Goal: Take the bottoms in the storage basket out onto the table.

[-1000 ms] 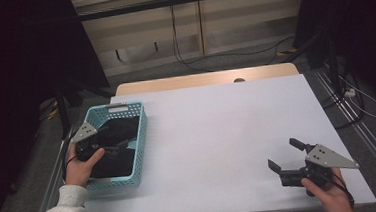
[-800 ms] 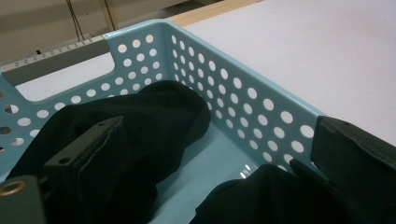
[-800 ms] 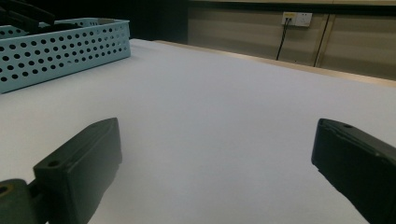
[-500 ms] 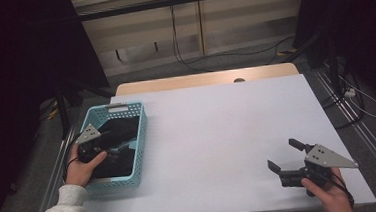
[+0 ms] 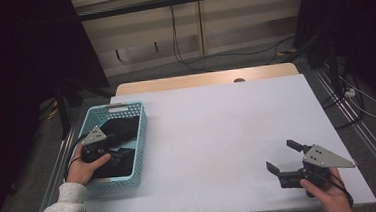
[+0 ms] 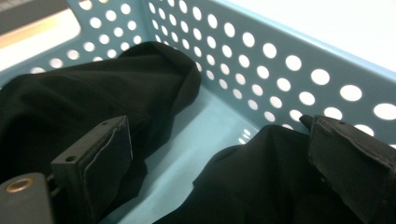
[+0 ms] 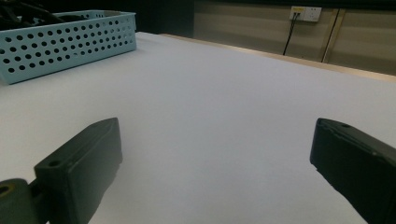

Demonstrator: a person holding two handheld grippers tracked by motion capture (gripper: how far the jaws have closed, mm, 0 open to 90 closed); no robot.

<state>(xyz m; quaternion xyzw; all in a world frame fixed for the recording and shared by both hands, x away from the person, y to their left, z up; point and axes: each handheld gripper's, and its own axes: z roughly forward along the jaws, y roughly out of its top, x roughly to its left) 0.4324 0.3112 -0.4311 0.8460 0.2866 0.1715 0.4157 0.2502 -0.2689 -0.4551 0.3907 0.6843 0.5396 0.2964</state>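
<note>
While left gripper (image 5: 110, 150) sits low in blue basket (image 5: 140, 139), fingers (image 6: 100, 161) spread either side of black cloth (image 6: 84, 100) (not yet pinched): reach step. Next: close on fold, lift. Right gripper (image 5: 283, 158) open, idle over worktop (image 5: 217, 129).

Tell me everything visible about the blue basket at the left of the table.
The basket is light blue plastic, rectangular, its walls perforated with round holes and a handle slot at the far end. It sits upright by the left edge of the white table. Crumpled black cloth lies inside, bare floor showing between folds. The left tongs reach in, open, over the cloth.
</note>
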